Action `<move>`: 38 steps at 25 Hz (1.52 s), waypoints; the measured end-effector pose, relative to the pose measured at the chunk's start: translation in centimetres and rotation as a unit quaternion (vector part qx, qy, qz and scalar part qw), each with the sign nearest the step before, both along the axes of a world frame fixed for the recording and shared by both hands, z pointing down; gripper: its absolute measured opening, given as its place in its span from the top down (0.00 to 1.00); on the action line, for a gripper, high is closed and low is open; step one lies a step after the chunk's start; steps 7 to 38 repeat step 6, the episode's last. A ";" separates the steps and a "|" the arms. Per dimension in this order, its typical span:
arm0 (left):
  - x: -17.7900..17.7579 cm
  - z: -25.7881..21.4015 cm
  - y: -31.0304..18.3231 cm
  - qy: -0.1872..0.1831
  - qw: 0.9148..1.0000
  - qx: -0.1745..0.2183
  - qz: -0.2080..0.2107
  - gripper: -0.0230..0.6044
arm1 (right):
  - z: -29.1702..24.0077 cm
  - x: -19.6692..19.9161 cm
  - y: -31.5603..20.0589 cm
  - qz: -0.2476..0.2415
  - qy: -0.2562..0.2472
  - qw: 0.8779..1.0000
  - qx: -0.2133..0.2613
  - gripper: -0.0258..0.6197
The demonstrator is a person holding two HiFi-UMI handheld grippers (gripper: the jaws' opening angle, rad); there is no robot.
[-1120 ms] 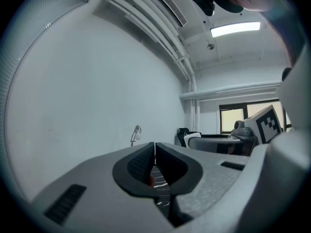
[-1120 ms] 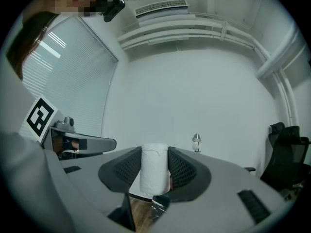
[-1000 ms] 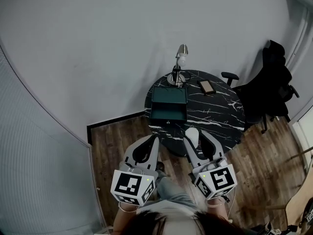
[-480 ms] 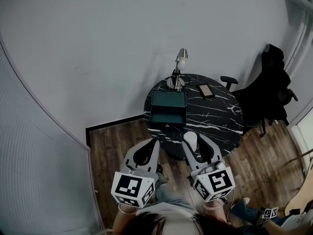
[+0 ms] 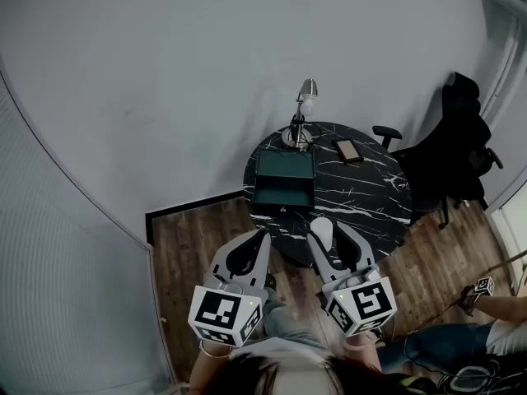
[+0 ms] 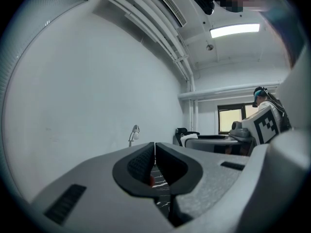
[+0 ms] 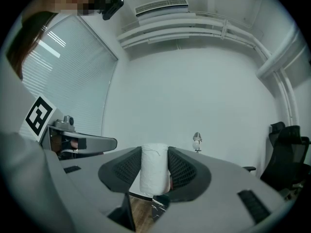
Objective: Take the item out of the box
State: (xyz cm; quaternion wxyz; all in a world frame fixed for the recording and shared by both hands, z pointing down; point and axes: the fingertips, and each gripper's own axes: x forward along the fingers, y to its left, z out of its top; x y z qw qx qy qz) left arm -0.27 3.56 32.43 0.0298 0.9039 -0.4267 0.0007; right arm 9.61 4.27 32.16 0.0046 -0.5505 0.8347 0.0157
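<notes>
Desk lamp (image 5: 303,109) and small flat device (image 5: 348,148) are standing behind the open green box (image 5: 283,183) on the round black worktop (image 5: 362,196), with a black chair (image 5: 457,146) beside it. Right gripper (image 5: 323,235) is clamping the white roll (image 7: 154,171) upright, outside the box, near the worktop's front edge. Left gripper (image 5: 260,237) is hanging alongside, jaws together, empty.

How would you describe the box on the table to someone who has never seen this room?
Find the round black marble table before the grey wall. On its left part in the head view, just in front of the lamp, sits the box. It alone is dark green and rectangular, much larger than the flat brown item beside it.
</notes>
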 end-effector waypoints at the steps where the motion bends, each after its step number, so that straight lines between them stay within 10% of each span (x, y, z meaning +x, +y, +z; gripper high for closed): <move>1: 0.0 0.0 -0.1 0.000 1.000 0.000 0.000 0.94 | 0.0 0.0 -0.1 0.000 0.000 1.000 -0.001 0.68; 38: -0.2 -0.1 -0.8 -0.001 1.000 -0.002 0.000 0.94 | 0.1 -0.2 -0.8 0.001 0.001 1.000 -0.003 0.67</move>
